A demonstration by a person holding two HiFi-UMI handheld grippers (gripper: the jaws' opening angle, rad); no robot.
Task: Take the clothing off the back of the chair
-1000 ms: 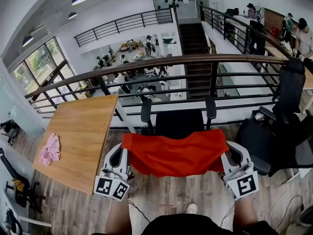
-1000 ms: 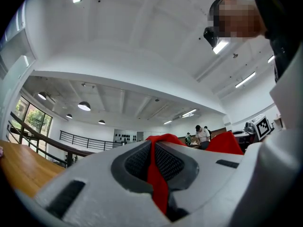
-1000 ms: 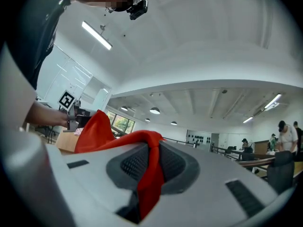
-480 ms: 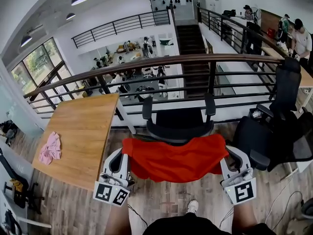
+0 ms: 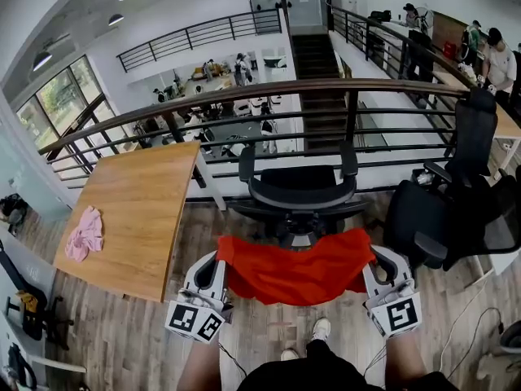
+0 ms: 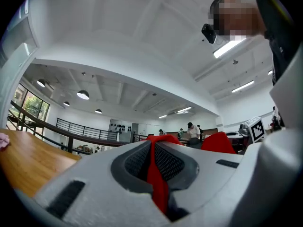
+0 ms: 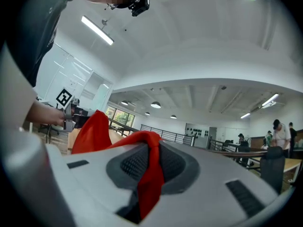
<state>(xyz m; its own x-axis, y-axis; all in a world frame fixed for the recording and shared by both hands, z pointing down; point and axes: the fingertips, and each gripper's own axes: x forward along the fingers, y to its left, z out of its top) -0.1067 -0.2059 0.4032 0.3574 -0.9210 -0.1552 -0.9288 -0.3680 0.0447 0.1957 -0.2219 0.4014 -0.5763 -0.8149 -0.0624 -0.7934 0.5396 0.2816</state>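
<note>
the fingers of the left gripper and right gripper are clenching opposite ends of the red clothing. it is hanging between them at lower centre, off the black chair.

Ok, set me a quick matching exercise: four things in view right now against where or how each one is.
Things:
1. red garment
2. pink cloth
3. middle black chair
4. left gripper

States:
A. lying on the wooden table
B. shut on a corner of fabric
C. bare backrest, beyond the garment
D. held up in the air, off the chair back

Pairs: 1-D, 2-A, 3-C, 4-B
</note>
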